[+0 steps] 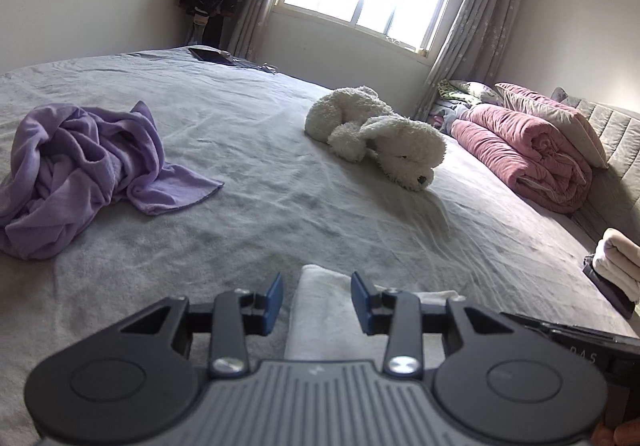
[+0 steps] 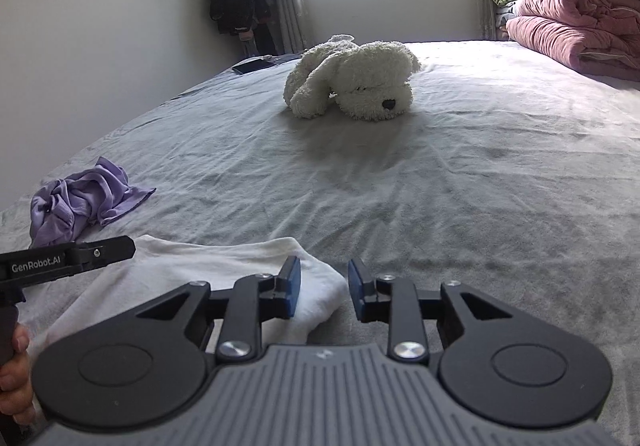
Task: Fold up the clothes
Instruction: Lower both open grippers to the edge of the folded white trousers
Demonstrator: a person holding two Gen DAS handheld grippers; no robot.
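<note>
Both grippers have their jaws spread and pinch nothing. The left gripper [image 1: 317, 302] hovers over a folded white garment [image 1: 324, 310] that lies on the near part of the grey bed [image 1: 260, 186]. The right gripper [image 2: 324, 292] is at the right corner of this garment, perhaps touching it. To the left lies a crumpled purple garment [image 1: 80, 170]. Farther, in the middle, rests a white plush dog [image 2: 352, 80], and far right a rolled pink quilt [image 1: 524, 162].
</note>
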